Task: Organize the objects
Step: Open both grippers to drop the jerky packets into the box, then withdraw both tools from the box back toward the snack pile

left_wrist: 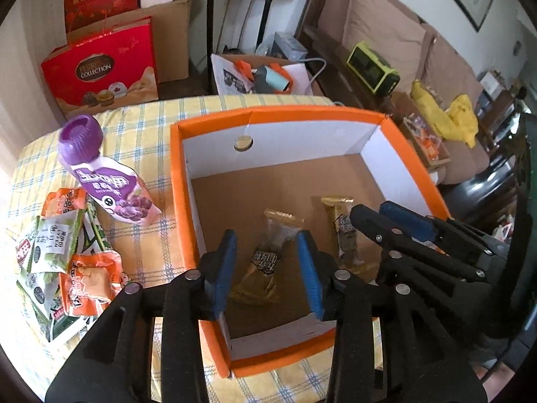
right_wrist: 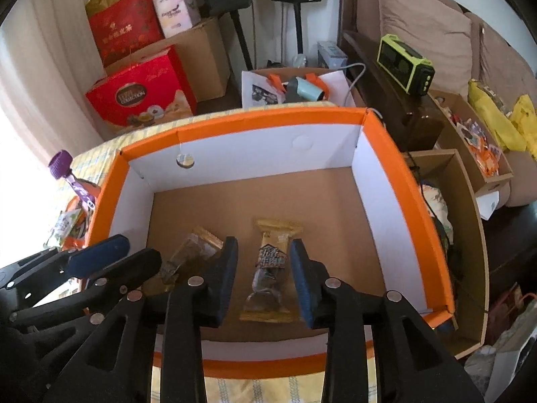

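Note:
An orange-rimmed cardboard box (left_wrist: 268, 116) (right_wrist: 241, 121) stands on the checked tablecloth. Two gold snack packets lie on its floor. My left gripper (left_wrist: 266, 262) is open above the near part of the box, over one gold packet (left_wrist: 265, 255). My right gripper (right_wrist: 263, 275) is open just above the other gold packet (right_wrist: 270, 275), jaws either side of it, not touching. Each gripper shows in the other's view: the right one (left_wrist: 402, 221), the left one (right_wrist: 110, 258). A purple-capped pouch (left_wrist: 104, 181) and several orange and green snack packets (left_wrist: 67, 255) lie left of the box.
Red gift bags (left_wrist: 104, 67) and cardboard cartons (left_wrist: 171, 30) stand beyond the table. A brown sofa (left_wrist: 402, 43) with a green radio (left_wrist: 372, 67) and yellow bags (left_wrist: 446, 114) is at the right. A second carton (right_wrist: 453, 235) sits right of the box.

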Action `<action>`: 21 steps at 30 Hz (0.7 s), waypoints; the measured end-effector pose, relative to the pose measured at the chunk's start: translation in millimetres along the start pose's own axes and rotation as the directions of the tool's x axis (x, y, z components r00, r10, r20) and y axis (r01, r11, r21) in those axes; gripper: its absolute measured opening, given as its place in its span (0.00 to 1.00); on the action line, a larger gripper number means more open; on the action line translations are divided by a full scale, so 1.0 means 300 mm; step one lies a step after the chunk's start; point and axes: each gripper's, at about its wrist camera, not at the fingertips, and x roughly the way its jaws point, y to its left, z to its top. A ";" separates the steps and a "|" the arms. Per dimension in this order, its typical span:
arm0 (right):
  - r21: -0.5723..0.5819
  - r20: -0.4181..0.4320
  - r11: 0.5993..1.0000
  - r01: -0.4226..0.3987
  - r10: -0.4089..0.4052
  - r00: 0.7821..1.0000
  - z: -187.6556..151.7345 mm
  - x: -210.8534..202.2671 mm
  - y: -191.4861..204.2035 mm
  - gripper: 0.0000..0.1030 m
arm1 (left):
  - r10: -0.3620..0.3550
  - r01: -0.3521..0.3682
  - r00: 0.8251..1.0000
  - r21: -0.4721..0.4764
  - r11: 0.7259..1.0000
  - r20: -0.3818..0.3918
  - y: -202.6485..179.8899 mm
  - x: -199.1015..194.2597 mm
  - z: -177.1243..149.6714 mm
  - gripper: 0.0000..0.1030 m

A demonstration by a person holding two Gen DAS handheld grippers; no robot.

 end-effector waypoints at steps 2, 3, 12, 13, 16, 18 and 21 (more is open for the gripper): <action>0.001 0.015 1.000 0.008 -0.008 1.000 0.006 -0.023 -0.005 0.36 | 0.001 -0.001 1.000 0.002 1.000 0.021 0.003 -0.032 0.005 0.37; 0.001 0.024 1.000 0.012 -0.012 1.000 0.008 -0.037 -0.009 0.39 | 0.003 -0.004 1.000 0.004 1.000 0.031 0.003 -0.044 0.007 0.42; -0.012 0.081 0.999 0.031 -0.030 0.996 0.006 -0.136 0.002 0.61 | 0.040 -0.042 0.994 0.014 0.999 0.101 0.040 -0.157 0.000 0.78; -0.016 0.085 0.999 0.031 -0.030 0.996 0.004 -0.144 0.007 0.63 | 0.048 -0.049 0.993 0.013 0.999 0.105 0.047 -0.165 -0.002 0.81; -0.025 0.101 0.999 0.030 -0.028 0.995 -0.003 -0.169 0.024 0.73 | 0.076 -0.076 0.989 -0.004 0.997 0.125 0.075 -0.192 -0.011 0.88; -0.029 0.108 0.999 0.027 -0.024 0.994 -0.007 -0.182 0.038 0.79 | 0.084 -0.082 0.987 -0.017 0.996 0.138 0.095 -0.208 -0.016 0.92; -0.035 0.112 0.999 0.025 -0.021 0.994 -0.011 -0.194 0.052 0.80 | 0.108 -0.104 0.980 -0.030 0.994 0.170 0.125 -0.244 -0.029 0.96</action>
